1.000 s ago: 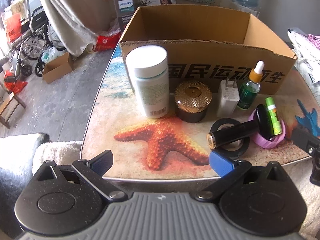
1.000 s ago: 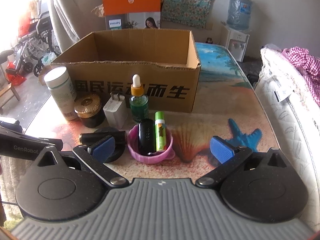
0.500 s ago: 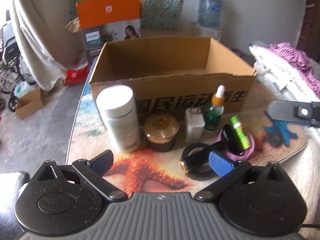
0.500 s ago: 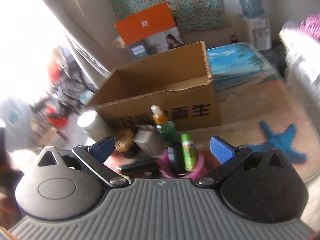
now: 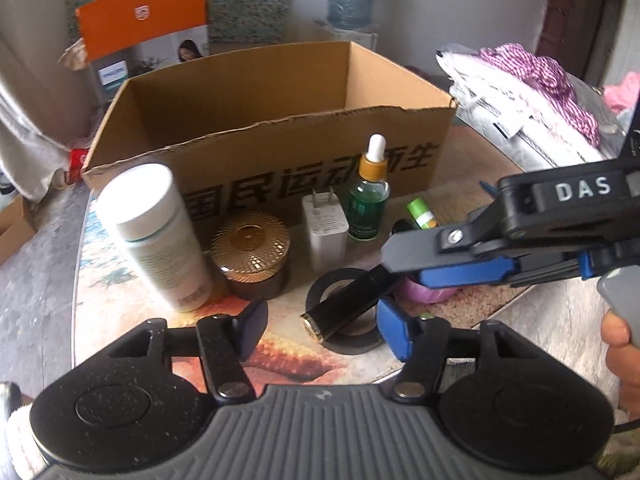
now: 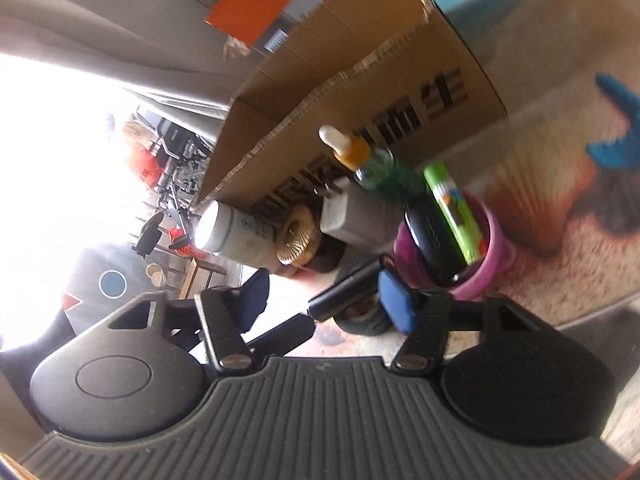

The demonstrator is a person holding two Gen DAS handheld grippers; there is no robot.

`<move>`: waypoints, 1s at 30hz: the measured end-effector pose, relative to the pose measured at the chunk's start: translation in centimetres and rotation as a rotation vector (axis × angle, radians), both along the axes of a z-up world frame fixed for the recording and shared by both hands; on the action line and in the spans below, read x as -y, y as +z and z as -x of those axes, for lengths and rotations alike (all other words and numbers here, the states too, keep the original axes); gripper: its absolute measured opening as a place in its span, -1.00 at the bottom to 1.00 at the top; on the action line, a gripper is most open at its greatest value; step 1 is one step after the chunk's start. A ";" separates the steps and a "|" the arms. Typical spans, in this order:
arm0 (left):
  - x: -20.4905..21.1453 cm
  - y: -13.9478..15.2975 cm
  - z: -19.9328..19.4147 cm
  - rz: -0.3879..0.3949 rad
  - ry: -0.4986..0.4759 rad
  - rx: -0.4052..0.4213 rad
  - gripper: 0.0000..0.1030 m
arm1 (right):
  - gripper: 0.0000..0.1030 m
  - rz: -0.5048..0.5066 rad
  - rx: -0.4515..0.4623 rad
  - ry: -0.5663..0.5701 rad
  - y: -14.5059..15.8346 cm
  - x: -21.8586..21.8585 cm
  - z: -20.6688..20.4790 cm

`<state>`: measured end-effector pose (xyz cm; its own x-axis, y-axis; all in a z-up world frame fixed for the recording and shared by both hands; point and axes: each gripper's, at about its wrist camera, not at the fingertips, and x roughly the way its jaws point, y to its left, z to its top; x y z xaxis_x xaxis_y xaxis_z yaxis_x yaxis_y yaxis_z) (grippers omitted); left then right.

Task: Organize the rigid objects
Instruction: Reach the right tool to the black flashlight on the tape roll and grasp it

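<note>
left gripper (image 5: 318, 326) fingers spread, empty | right gripper (image 6: 320, 294) fingers spread, tilted, beside pink bowl (image 6: 486, 258) | black tube (image 5: 346, 300) lay across tape ring (image 5: 344, 308) before cardboard box (image 5: 256, 128)

— Anything readable here?

— White capitals "DAS" on the black body of the right gripper (image 5: 404, 264), seen from the left wrist view.

— And the cardboard box (image 5: 280, 152)?

— Large black Chinese characters along its front wall; "国民运动" reads clearly, the last ones are partly hidden by the dropper bottle (image 5: 368, 196).

— The orange-topped carton (image 5: 144, 20) behind?

— A small emblem and a pale label, both too blurred to read. The white bottle (image 5: 156, 232) carries fine print, also illegible.
</note>
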<state>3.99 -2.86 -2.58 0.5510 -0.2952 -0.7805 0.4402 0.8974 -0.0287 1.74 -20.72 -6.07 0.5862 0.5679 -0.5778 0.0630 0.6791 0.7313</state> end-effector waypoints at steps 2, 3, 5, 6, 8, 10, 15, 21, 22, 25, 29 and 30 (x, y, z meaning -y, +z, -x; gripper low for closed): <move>0.2 -0.3 -0.3 -0.003 -0.018 0.001 0.11 | -0.08 -0.012 -0.026 0.004 -0.6 -0.4 -0.3; 0.3 -0.4 -0.5 -0.003 -0.024 -0.001 0.09 | -0.09 -0.014 -0.034 0.004 -0.7 -0.5 -0.4; 0.5 -0.8 -0.9 -0.001 -0.038 -0.019 -0.09 | -0.12 -0.005 -0.050 0.004 -1.0 -0.9 -0.8; 0.5 -1.1 -1.1 0.002 -0.046 -0.032 -0.13 | -0.13 -0.003 -0.060 0.002 -1.1 -1.1 -1.0; 0.5 -1.6 -1.4 0.003 -0.055 -0.052 -0.20 | -0.16 -0.004 -0.073 0.000 -1.7 -1.2 -1.4; 0.5 -1.7 -1.5 -0.006 -0.061 -0.052 -0.28 | -0.18 -0.003 -0.095 -0.004 -2.1 -1.4 -1.8; -0.1 -1.7 -1.2 0.018 -0.085 -0.076 -0.42 | -0.20 0.013 -0.125 -0.011 -2.6 -1.7 -2.2; 0.1 -1.8 -1.2 0.019 -0.107 -0.081 -0.46 | -0.30 0.036 -0.132 -0.016 -2.9 -2.3 -2.8; 0.1 -1.8 -1.3 0.020 -0.110 -0.084 -0.46 | -0.33 0.042 -0.131 -0.018 -2.9 -2.4 -2.9; 0.3 -1.9 -1.9 0.018 -0.125 -0.091 -0.46 | -0.42 0.047 -0.136 -0.022 -2.9 -2.4 -3.0; 0.7 -2.2 -2.3 0.009 -0.142 -0.091 -0.45 | -0.47 0.037 -0.144 -0.033 -3.1 -2.3 -3.0; 0.7 -2.2 -2.3 0.008 -0.144 -0.089 -0.45 | -0.47 0.035 -0.144 -0.035 -3.1 -2.3 -3.1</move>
<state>6.30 -3.61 -4.79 0.4312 -0.3722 -0.8219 0.5596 0.8249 -0.0799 4.84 -18.37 -9.15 0.5150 0.5264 -0.6765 0.1900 0.6995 0.6889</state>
